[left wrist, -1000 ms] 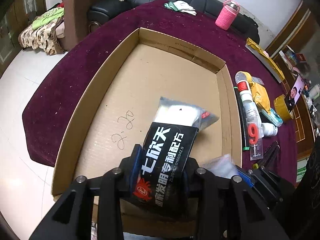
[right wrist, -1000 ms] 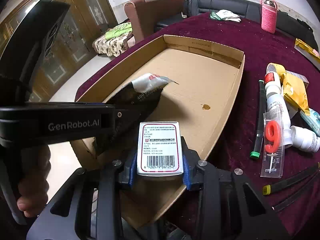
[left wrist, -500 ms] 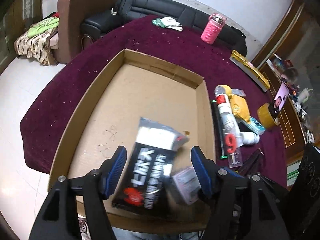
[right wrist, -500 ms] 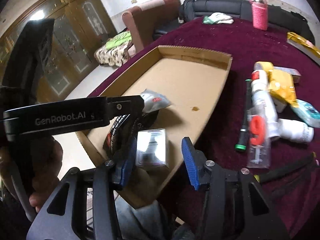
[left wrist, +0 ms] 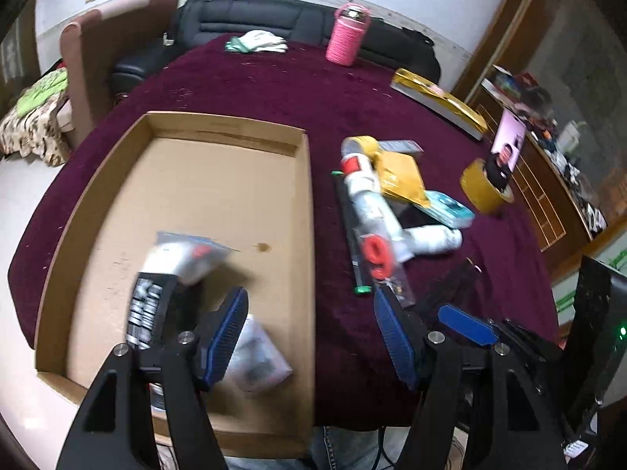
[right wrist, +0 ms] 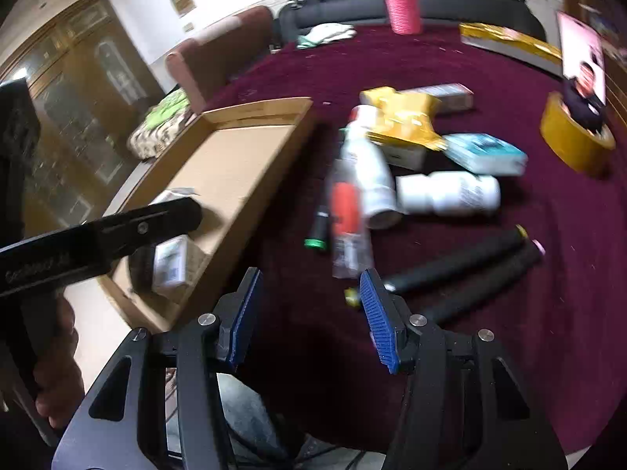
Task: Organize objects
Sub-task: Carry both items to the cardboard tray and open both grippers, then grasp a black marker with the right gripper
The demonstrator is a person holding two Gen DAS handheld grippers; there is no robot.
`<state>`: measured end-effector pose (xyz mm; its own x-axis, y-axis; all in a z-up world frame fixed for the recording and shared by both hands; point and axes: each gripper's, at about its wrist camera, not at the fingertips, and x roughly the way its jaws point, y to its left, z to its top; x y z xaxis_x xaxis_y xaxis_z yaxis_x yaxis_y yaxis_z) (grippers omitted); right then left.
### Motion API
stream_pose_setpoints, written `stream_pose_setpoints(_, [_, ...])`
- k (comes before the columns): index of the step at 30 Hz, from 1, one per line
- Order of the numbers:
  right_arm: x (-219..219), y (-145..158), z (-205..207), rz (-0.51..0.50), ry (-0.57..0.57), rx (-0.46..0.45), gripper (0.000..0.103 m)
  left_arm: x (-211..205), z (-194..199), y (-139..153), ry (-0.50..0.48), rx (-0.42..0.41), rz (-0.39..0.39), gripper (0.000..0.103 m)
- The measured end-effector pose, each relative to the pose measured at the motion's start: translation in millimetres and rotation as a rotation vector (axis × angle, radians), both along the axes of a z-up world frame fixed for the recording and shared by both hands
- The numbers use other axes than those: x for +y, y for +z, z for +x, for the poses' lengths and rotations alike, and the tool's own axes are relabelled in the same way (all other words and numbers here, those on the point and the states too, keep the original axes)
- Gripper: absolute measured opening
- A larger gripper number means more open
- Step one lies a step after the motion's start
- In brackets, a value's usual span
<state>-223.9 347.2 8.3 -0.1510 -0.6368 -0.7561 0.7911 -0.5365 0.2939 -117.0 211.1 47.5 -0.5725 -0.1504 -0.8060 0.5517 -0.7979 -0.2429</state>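
A shallow cardboard box lies on the maroon tablecloth; it also shows in the right wrist view. Inside it lie a black-and-silver packet and a small white box, also seen in the right wrist view. My left gripper is open and empty over the box's right wall. My right gripper is open and empty above the cloth, near a pile of white bottles, a red number-9 candle pack, a marker and two black tubes.
A yellow pouch, a teal box, a tape roll, a gold box, a pink bottle and gloves lie further back. A sofa and an armchair stand behind the table.
Both grippers opened and let go: the packet and the white box now lie in the cardboard box. Both grippers have swung right toward the pile of loose items.
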Motion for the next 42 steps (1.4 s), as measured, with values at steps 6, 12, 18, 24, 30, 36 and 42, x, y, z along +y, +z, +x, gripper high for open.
stream_pose_setpoints(6, [15, -7, -11, 0.044, -0.08, -0.009, 0.052, 23, -14, 0, -0.06, -0.011, -0.028, 0.067])
stream_pose_setpoints(12, [22, -14, -14, 0.064, -0.104, -0.028, 0.052, 33, -19, -4, -0.085, -0.026, -0.028, 0.067])
stream_pose_setpoints(18, [29, -19, -17, 0.071, -0.132, -0.038, 0.052, 35, -20, -4, -0.087, -0.028, -0.021, 0.067])
stream_pose_setpoints(24, [57, -27, -37, 0.077, -0.25, -0.076, 0.052, 42, -26, -3, -0.111, -0.025, -0.051, 0.067])
stream_pose_setpoints(30, [62, -34, -57, 0.075, -0.285, -0.126, 0.052, 39, -24, -6, -0.119, -0.013, -0.047, 0.067])
stream_pose_setpoints(36, [37, -35, -68, 0.149, -0.326, -0.056, 0.051, 34, -28, -6, -0.121, -0.017, -0.054, 0.067])
stream_pose_setpoints(42, [55, -33, -97, 0.192, -0.405, -0.027, 0.02, 45, -48, 0, -0.203, -0.006, -0.098, 0.067])
